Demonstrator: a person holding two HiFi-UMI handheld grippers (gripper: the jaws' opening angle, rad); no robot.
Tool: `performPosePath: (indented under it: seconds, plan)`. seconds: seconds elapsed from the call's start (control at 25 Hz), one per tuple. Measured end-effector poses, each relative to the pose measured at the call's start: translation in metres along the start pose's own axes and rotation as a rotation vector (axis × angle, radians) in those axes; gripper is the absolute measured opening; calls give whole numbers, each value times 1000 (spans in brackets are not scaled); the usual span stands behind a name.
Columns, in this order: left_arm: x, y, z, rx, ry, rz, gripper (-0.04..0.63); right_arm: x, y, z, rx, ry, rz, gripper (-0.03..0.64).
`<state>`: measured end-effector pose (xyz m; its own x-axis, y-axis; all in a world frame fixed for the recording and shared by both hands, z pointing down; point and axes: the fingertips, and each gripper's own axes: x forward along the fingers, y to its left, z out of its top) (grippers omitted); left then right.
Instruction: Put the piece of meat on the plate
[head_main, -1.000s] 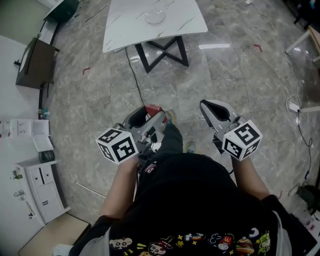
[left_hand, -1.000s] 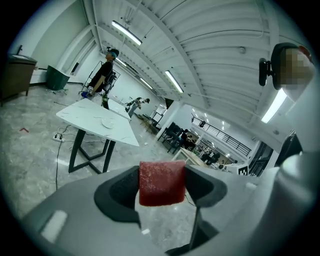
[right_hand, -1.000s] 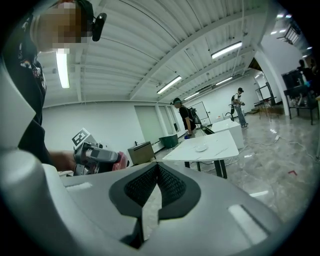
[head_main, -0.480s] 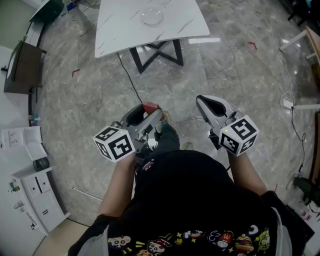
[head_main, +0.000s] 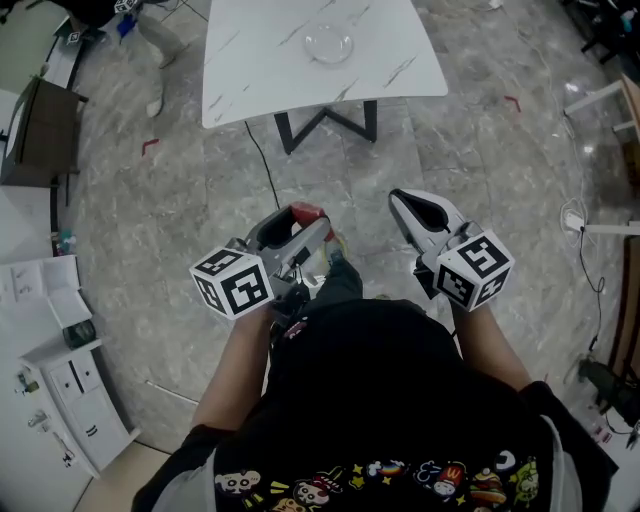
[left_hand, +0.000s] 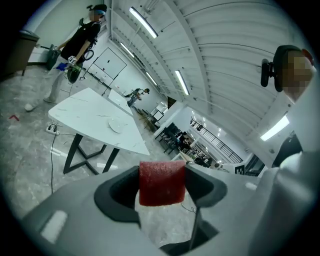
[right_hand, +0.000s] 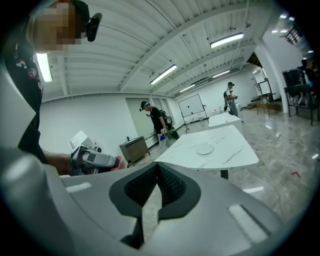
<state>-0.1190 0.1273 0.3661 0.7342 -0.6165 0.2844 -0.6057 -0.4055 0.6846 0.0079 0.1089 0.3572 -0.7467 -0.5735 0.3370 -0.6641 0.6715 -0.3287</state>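
A red block of meat sits clamped between the jaws of my left gripper; in the head view the meat shows as a red tip at the left gripper. My right gripper is shut with nothing in it, and the right gripper view shows its pads pressed together at the gripper's tips. The clear glass plate lies on the white marble table, well ahead of both grippers. The plate and the plate appear small in both gripper views.
The table stands on a black cross-shaped leg frame with a black cable trailing over the grey marble floor. White cabinets line the left side. A person stands beyond the table, and another person farther back.
The table and plate have shifted lower in the head view, so they are a little closer. Both grippers keep their pose, the meat still held.
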Motion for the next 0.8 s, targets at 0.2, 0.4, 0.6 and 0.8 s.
performPosePath:
  seconds: [0.2,0.4,0.6,0.8]
  plan:
    - [3,26,29,-4,14,-12,394,32,-5,17,9,-3,-17,26]
    - [24,54,51,-16,37,-34,394,62,-26,25,26,6,-43,26]
    - [37,62,60,-19,55,-53,394,69,-41,28,47,5,-77,26]
    - [35,54,61,-20,72,-77,394,65,-39,33,43,12,-107,25]
